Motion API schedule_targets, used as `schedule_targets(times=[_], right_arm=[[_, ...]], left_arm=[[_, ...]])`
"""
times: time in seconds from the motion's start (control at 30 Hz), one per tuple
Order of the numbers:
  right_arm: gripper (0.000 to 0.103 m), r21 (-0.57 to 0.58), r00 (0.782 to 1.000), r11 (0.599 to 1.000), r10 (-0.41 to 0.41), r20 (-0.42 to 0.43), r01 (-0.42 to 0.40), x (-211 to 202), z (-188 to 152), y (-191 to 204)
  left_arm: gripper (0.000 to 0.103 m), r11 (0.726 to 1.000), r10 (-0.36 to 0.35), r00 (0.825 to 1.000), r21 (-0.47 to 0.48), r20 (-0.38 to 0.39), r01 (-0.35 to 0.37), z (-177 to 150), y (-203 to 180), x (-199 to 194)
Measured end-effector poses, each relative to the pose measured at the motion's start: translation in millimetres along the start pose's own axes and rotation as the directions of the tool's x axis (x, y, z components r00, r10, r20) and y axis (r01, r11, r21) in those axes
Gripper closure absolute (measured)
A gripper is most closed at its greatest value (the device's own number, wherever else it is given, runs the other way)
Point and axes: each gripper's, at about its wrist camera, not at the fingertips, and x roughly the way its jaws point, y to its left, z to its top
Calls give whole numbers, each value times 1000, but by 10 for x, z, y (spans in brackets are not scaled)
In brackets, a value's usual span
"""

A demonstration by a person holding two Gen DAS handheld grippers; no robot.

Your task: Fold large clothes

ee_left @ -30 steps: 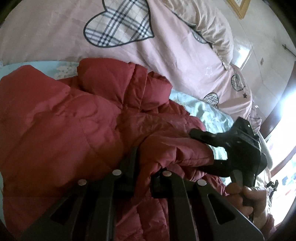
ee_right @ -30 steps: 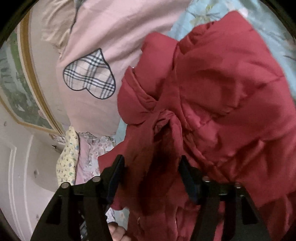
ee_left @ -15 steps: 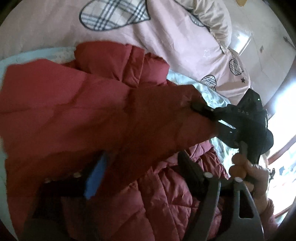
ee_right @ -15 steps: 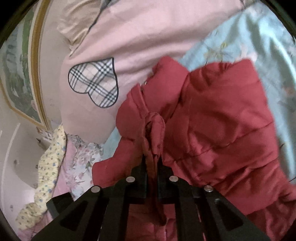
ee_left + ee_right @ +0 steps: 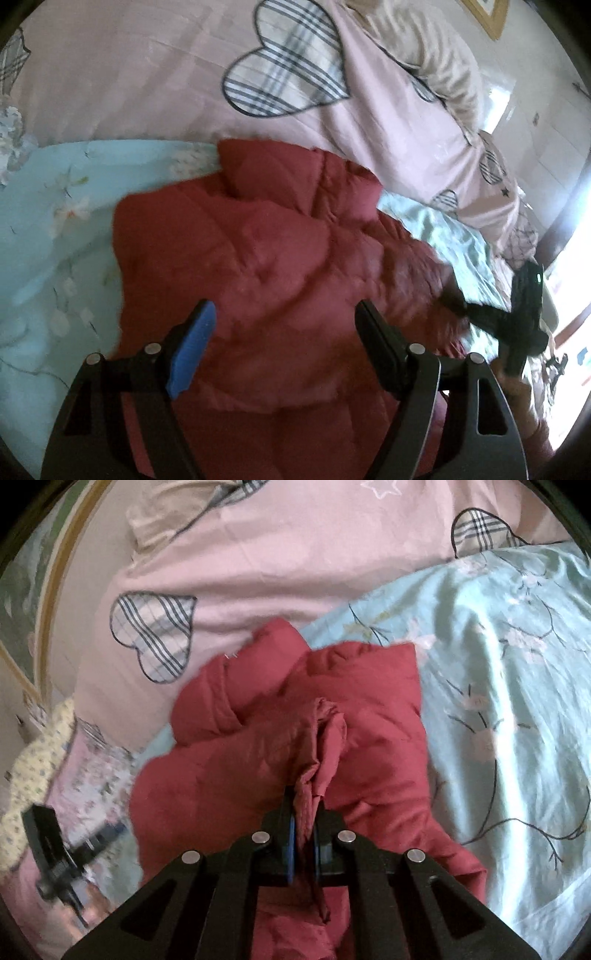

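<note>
Bedsheet (image 5: 517,709), pale blue floral, pink duvet (image 5: 147,74) behind. Red padded jacket (image 5: 280,266) lies bunched on sheet. Right gripper (image 5: 303,830) clamped on jacket fold; left gripper (image 5: 284,332) jaws wide apart above jacket, holding nothing.

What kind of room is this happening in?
Most likely a bedroom. A red padded jacket lies on a bed spread with a pale blue floral sheet, beside a pink duvet with plaid hearts, and a framed picture hangs on the wall.
</note>
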Motion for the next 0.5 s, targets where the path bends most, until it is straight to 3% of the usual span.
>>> schedule_targets(times=[0.1,0.17,0.33,0.4,0.5], right_arm=[[96,-4,1000,1000,-7,-15,7,67,-45,-23],[96,-13,1000,1000,-16,-18,15,85,-67,-26],[87,-26,998,998,-57,1,57,-30,-81,15],[83,-51,992,992,-115,57,118,-186,-70,116],[77,-119,963,973,-172,210,200,-494,-62,371]], left_arm=[[34,1000,14,1000,3,-9,-14,86,71,139],[34,1000,22,999,18,-34,-22,90,86,279],[41,991,119,982,76,-144,-109,-84,136,678],[41,990,122,983,85,-136,-111,-131,140,703],[41,990,123,984,86,-130,-112,-161,142,701]])
